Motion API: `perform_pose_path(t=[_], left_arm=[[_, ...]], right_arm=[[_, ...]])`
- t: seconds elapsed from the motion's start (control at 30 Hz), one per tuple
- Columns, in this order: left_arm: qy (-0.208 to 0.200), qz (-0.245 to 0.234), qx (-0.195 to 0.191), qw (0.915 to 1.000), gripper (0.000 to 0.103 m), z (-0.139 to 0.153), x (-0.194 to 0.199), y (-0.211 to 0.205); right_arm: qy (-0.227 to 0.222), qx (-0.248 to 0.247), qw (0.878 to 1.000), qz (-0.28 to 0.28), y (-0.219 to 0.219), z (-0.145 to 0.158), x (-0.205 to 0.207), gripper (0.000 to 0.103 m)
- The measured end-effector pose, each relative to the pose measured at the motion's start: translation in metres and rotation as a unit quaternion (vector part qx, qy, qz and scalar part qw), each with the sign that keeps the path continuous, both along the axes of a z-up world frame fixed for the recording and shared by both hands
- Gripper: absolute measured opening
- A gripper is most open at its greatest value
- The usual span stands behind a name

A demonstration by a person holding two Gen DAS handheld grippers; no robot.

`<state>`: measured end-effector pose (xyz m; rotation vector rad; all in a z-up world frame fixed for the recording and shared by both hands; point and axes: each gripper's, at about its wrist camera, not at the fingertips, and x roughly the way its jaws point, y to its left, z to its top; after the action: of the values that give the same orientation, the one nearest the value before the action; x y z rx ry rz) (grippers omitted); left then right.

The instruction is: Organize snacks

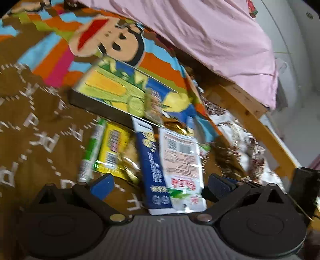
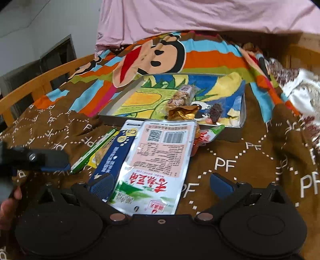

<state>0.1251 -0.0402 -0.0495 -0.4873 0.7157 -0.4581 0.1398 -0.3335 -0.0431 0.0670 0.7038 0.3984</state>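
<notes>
A shallow tin tray with a cartoon corn picture lies on the brown blanket and holds several small wrapped snacks. In front of it lie a white and pink pouch, a dark blue box, a yellow packet and a green tube. My right gripper is open low over the pouch's near end. My left gripper is open just before the blue box and the pouch, holding nothing.
A colourful monkey-print blanket covers the bed, with a pink sheet behind it. A wooden rail borders the bed. The other gripper's finger and a person's hand show at the left.
</notes>
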Motion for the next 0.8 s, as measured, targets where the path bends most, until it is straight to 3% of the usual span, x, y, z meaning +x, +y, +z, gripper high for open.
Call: perform_pose_path(t=[0.33,0.6,0.8], left_arm=[[0.056,-0.009,-0.068,0.996,0.102,-0.028,0.02,-0.002],[0.052,-0.017,-0.103,0.9931,0.098,-0.031,0.021,0.001],[0.05,-0.033,-0.124,0.9905,0.094,-0.027,0.019,0.0]], right_arm=[[0.056,0.079,0.995,-0.006,-0.015,-0.019,0.025,0.091],[0.077,0.126,0.989,0.007,-0.017,-0.021,0.029,0.069],[0.075,0.155,0.985,0.0,-0.023,-0.013,0.026,0.06]])
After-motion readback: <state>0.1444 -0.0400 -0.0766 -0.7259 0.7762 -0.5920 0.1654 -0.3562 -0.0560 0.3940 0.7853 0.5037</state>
